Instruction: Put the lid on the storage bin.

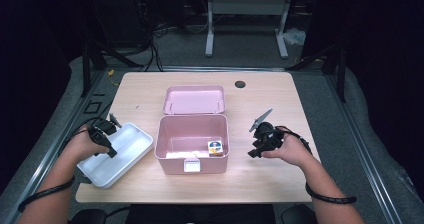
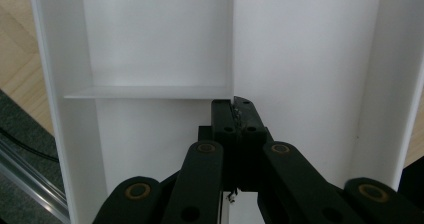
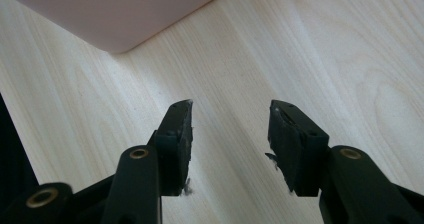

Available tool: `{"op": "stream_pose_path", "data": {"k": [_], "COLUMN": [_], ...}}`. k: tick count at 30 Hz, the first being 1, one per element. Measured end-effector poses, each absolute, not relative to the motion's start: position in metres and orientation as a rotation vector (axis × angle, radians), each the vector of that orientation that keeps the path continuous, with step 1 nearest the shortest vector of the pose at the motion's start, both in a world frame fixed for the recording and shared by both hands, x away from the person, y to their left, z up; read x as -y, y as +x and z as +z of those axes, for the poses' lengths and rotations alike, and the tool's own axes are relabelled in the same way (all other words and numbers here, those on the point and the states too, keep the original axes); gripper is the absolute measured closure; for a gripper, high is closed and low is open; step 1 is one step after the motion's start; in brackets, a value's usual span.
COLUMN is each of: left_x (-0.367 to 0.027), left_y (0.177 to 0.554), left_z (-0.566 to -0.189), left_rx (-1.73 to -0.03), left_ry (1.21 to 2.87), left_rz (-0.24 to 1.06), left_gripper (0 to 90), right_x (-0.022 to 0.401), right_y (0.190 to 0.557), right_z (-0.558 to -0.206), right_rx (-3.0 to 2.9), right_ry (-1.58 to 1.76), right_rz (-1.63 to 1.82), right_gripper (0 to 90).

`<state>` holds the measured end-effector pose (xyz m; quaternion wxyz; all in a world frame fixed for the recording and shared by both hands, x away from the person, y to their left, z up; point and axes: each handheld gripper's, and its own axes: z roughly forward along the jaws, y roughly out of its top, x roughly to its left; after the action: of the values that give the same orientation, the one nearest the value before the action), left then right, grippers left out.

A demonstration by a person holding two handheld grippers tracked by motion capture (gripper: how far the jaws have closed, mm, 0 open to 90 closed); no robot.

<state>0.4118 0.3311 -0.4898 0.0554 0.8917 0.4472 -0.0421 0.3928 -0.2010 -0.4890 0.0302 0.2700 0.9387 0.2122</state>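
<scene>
The left gripper (image 2: 235,115) has its jaws clamped on the tray's (image 1: 131,143) divider (image 2: 233,44), the tray lying on the surface (image 1: 260,176) left of the box (image 1: 192,143). The right gripper (image 3: 230,129) hovers, jaws apart and empty. Likely next: lift the tray level into the box.

- The box (image 1: 192,144) is pale pink all over, and its lid (image 1: 194,100), lying just behind it, is the same pink.
- Inside the box, a small pack (image 1: 215,147) shows yellow, white and a dark blue round mark.
- The tray (image 1: 116,154) left of the box is plain white.
- The table (image 1: 260,179) under the box is light wood with fine grain.
- Both the left gripper (image 1: 111,153) and right gripper (image 1: 254,153) are black.
</scene>
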Motion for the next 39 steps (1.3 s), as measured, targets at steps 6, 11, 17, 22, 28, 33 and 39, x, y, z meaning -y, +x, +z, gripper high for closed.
{"op": "stream_pose_path", "data": {"k": [6, 11, 17, 22, 28, 33, 39], "left_x": [-0.337, -0.341, -0.339, -0.334, -0.318, -0.297, -0.259], "left_y": [0.408, 0.407, 0.407, 0.409, 0.415, 0.421, 0.424], "left_z": [-0.473, -0.460, -0.442, -0.425, -0.407, -0.391, -0.371], "left_rx": [-1.341, -1.310, -1.281, -1.239, -1.185, -1.106, -0.938], "left_ry": [2.691, 2.686, 2.700, 2.704, 2.727, 2.766, 2.830], "left_rz": [-0.118, -0.110, -0.078, -0.054, -0.026, 0.005, 0.047], "left_gripper": [89.8, 89.8, 89.8, 89.8, 89.9, 89.9, 89.9], "right_x": [0.200, 0.198, 0.196, 0.194, 0.189, 0.189, 0.194], "right_y": [0.390, 0.388, 0.387, 0.386, 0.384, 0.383, 0.381], "right_z": [-0.493, -0.495, -0.502, -0.507, -0.513, -0.516, -0.515], "right_rx": [-2.882, -2.871, -2.872, -2.863, -2.850, -2.836, -2.805], "right_ry": [0.843, 0.838, 0.856, 0.872, 0.897, 0.899, 0.919], "right_rz": [0.675, 0.695, 0.705, 0.728, 0.752, 0.740, 0.799], "right_gripper": [52.5, 52.4, 52.4, 52.3, 52.2, 52.1, 52.1]}}
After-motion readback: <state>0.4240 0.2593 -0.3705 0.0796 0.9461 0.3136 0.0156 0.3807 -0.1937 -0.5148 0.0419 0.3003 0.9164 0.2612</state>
